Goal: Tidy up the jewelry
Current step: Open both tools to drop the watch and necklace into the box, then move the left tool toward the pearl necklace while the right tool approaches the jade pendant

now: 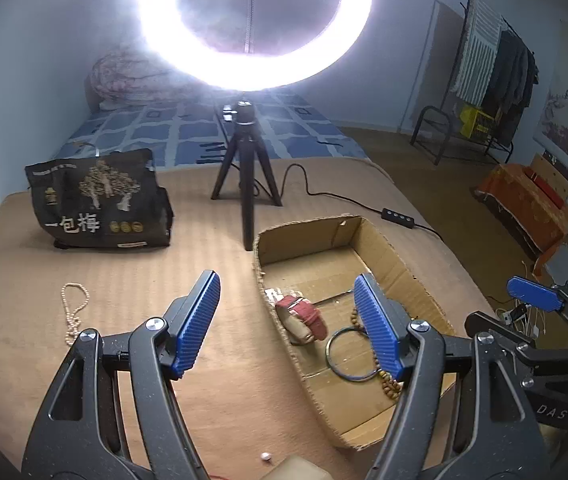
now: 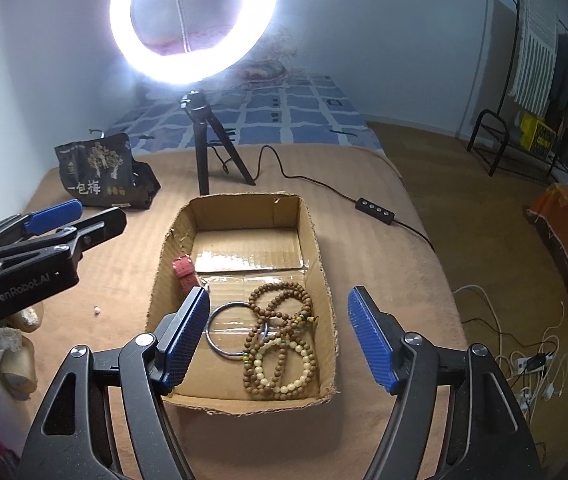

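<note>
A shallow cardboard box (image 2: 315,240) sits on the tan bed cover. In it lie a metal bangle (image 2: 220,344), brown and cream bead strings (image 2: 280,344) and a red watch strap (image 2: 184,272). My right gripper (image 2: 280,336) is open and empty, hovering over the box's near end. My left gripper (image 1: 287,324) is open and empty, straddling the box's left wall (image 1: 280,320); the bangle (image 1: 347,356) and red strap (image 1: 303,316) show there. A pearl necklace (image 1: 74,312) lies on the cover to the left. A loose pearl (image 1: 265,457) lies near the left gripper's base.
A ring light on a black tripod (image 2: 208,148) stands behind the box, its cable and switch (image 2: 371,206) trailing right. A black snack bag (image 1: 100,200) stands at the back left. The bed edge drops to the floor on the right, where cables (image 2: 531,364) lie.
</note>
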Action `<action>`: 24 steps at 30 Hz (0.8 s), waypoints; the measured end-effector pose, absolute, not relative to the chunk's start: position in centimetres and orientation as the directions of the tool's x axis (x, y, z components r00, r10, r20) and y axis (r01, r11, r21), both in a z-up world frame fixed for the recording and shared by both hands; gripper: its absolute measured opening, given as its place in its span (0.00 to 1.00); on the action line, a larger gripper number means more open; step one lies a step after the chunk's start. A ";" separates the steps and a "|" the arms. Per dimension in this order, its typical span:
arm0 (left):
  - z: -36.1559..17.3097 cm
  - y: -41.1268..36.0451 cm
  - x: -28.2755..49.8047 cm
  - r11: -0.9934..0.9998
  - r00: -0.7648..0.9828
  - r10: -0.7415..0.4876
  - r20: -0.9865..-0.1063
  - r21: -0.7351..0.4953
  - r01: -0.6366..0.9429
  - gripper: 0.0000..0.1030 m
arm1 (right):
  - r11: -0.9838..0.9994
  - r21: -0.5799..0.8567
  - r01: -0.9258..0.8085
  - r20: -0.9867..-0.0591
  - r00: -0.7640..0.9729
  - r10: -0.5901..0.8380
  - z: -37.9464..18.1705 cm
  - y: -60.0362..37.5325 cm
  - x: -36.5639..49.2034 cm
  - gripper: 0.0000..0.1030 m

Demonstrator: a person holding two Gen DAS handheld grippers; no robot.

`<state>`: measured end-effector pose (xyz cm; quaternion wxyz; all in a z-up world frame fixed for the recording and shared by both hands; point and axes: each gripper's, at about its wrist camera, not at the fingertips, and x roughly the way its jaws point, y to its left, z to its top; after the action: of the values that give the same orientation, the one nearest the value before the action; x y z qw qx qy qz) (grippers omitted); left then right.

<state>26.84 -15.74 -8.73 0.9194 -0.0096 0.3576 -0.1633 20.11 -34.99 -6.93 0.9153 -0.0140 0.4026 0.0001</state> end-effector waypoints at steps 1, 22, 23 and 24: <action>-8.6 -15.3 26.7 0.947 0.693 -0.306 -0.652 -0.136 0.290 0.70 | 0.999 -0.031 -0.010 -0.734 0.679 -0.016 -6.8 -34.7 20.0 0.69; -8.7 1.4 25.5 0.985 0.750 -0.171 -0.639 -0.084 0.153 0.70 | 0.977 0.097 -0.188 -0.663 0.720 0.204 -6.0 -27.3 18.3 0.69; -9.0 2.5 25.6 0.987 0.748 -0.162 -0.643 -0.088 0.138 0.70 | 0.975 0.098 -0.199 -0.667 0.714 0.213 -6.2 -26.7 18.2 0.69; -9.3 3.5 25.7 0.988 0.747 -0.152 -0.648 -0.092 0.122 0.70 | 0.972 0.099 -0.214 -0.674 0.704 0.224 -6.5 -26.0 18.2 0.69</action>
<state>25.72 3.52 -9.28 0.9342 -0.0220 0.3484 -0.0733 18.19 -26.04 -6.47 0.9229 0.0068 0.3662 0.1185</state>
